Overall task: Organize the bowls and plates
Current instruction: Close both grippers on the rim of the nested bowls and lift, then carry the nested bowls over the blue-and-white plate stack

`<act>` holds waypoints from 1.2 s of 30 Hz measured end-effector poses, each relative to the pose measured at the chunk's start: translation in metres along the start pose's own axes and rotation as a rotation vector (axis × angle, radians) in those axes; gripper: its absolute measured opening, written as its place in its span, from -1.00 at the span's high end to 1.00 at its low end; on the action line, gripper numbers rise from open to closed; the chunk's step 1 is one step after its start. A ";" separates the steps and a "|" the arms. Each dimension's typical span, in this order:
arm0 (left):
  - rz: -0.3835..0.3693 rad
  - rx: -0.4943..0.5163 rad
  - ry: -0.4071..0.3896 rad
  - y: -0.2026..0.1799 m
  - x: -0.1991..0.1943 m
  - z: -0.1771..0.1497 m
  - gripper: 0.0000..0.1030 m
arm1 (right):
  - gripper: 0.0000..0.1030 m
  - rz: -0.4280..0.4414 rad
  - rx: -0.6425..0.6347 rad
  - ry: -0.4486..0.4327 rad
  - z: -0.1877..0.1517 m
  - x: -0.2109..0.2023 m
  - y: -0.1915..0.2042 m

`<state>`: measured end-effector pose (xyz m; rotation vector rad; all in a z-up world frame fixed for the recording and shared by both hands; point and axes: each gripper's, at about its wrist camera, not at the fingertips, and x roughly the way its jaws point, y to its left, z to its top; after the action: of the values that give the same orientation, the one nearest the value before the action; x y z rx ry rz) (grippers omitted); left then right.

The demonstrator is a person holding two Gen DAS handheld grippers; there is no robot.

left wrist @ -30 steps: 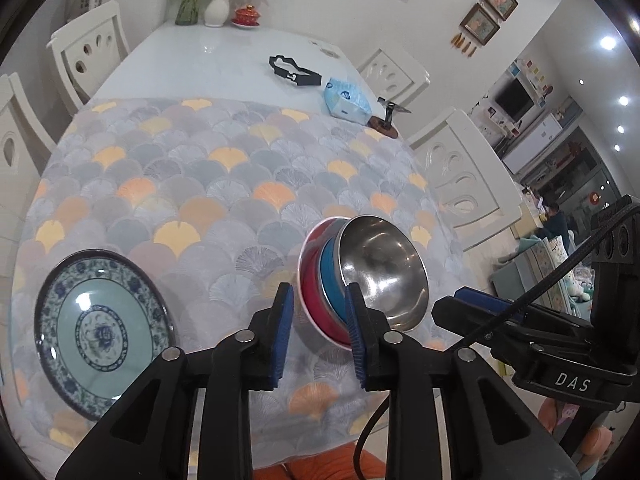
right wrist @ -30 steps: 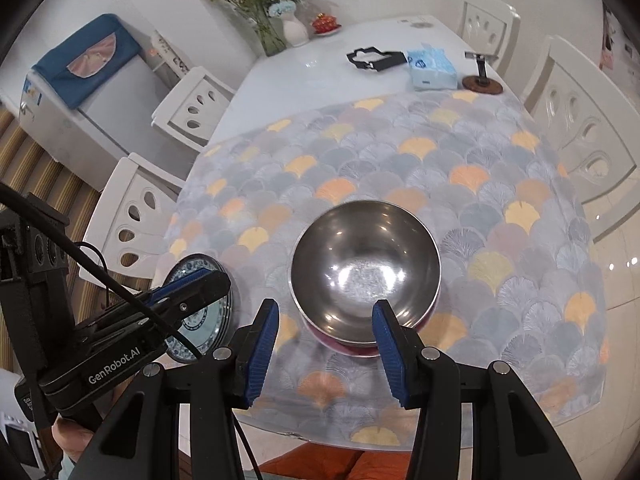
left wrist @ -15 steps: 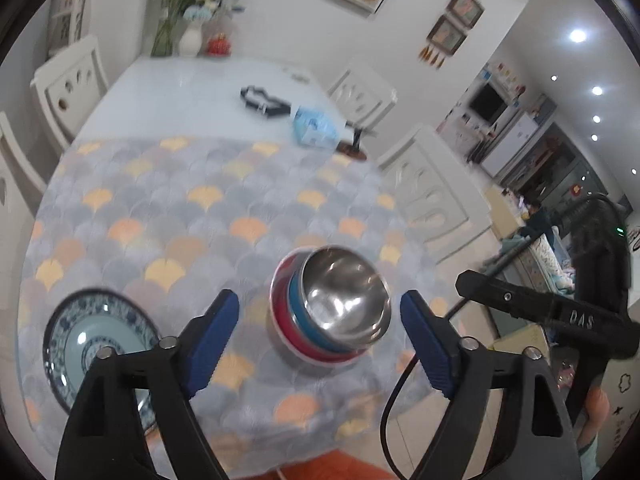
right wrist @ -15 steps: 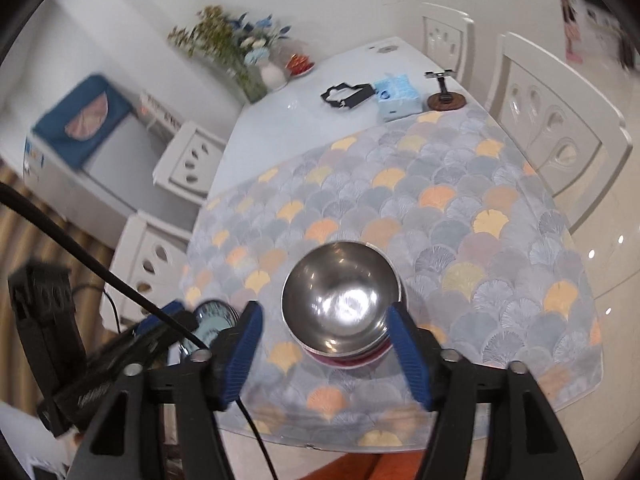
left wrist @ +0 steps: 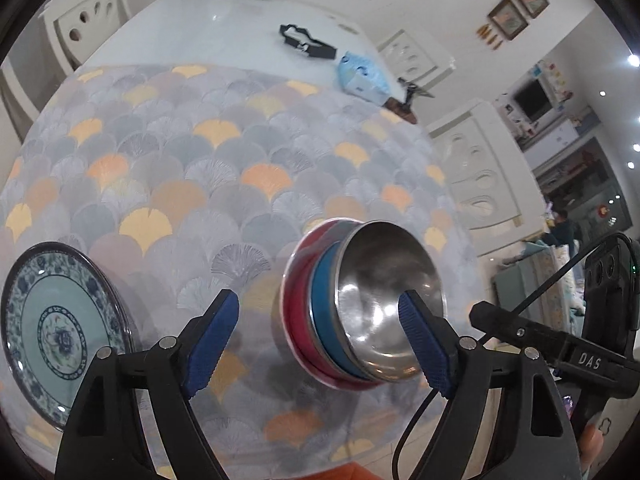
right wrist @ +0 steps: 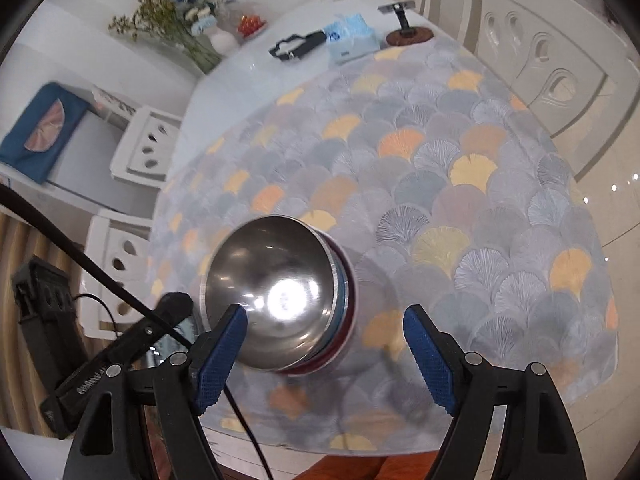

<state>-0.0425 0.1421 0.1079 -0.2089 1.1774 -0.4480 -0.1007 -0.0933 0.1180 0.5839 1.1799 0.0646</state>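
A steel bowl (left wrist: 384,292) sits nested in a blue bowl (left wrist: 322,312) and a red bowl (left wrist: 298,304) on the patterned tablecloth near the front edge. The stack also shows in the right wrist view (right wrist: 272,296). A blue-and-white patterned plate (left wrist: 56,328) lies at the front left. My left gripper (left wrist: 320,344) is open and empty, its jaws wide on either side of the stack and above it. My right gripper (right wrist: 324,356) is open and empty, just in front of the stack. The plate is hidden behind the left gripper's body in the right wrist view.
A tissue pack (left wrist: 362,74), a black frame (left wrist: 306,42) and a phone stand (left wrist: 406,102) lie on the far white tabletop. A vase of flowers (right wrist: 188,32) stands at the far end. White chairs (left wrist: 472,176) line both sides of the table.
Both grippers opened wide; the left one had been nearly shut around the stack's rim. Both pulled up and back, then came lower and closer again. The bowls stayed put.
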 end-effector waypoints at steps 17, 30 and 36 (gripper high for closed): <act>0.008 -0.124 0.087 0.022 0.048 -0.005 -0.20 | -0.48 0.030 0.003 0.129 0.013 0.077 -0.016; -0.012 -0.148 0.100 0.023 0.059 -0.005 0.00 | -0.28 0.063 0.043 0.171 0.016 0.098 -0.027; -0.052 -0.165 0.125 0.022 0.066 -0.008 0.29 | -0.13 0.113 0.058 0.186 0.017 0.104 -0.028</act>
<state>-0.0247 0.1330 0.0410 -0.3589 1.3350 -0.4146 -0.0515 -0.0873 0.0207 0.7074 1.3317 0.1845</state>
